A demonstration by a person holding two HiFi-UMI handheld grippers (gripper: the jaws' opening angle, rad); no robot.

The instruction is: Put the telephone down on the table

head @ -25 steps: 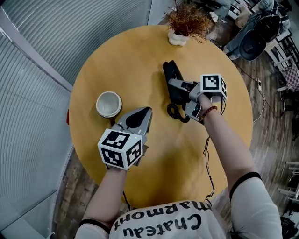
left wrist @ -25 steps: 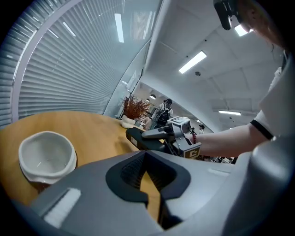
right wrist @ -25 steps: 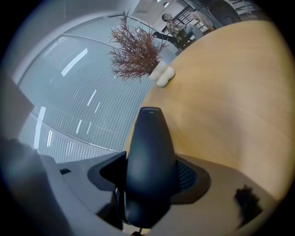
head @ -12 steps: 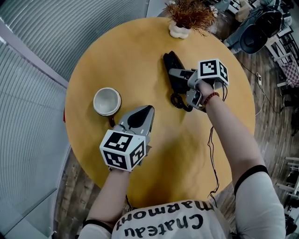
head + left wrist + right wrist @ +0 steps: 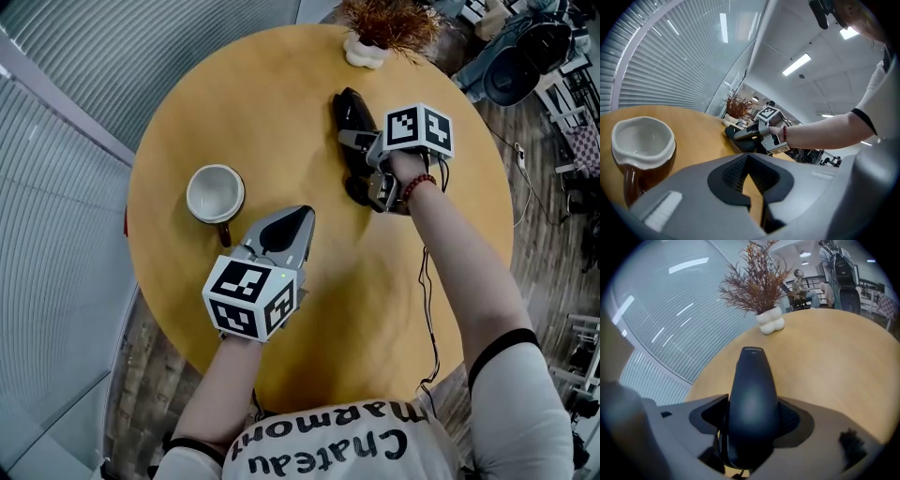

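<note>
Ribbed panel (image 5: 56,234): grey curved wall of fine parallel slats, beyond the table's left rim.
Table (image 5: 281,94): round top with a smooth, matte, yellow-tan surface; it bears everything listed below.
Left gripper (image 5: 302,214): grey moulded plastic body that tapers to a point, held over the table's near half. It carries a cube (image 5: 248,300) with black-and-white square markers at the hand end. The ridged dark pads are drawn together to a narrow slit. Only the table top shows through the slit, and nothing is held.
Right gripper (image 5: 364,164): the same grey build and marker cube (image 5: 417,129), over the table's far right part. The jaws are clamped on the telephone's lower body, one pad on each flank.
Telephone (image 5: 752,399): black handset with a smooth, slightly glossy shell, long and rounded, narrowing toward its far end. It lies low along the table's far right part, with the free end pointing at the far rim. Contact with the table top cannot be judged.
Plant (image 5: 389,21): dry, wiry, reddish-brown sprigs in a white, lumpy, rounded vase (image 5: 364,54) at the table's far rim.
Mug (image 5: 216,194): round, with a white glazed interior, a brown exterior and a side handle, on the table's left half.
Cord (image 5: 358,192): black coil at the handset's near end, beside the right gripper.
Bracelet (image 5: 419,180): red beads on the right wrist, above the table's right side.
</note>
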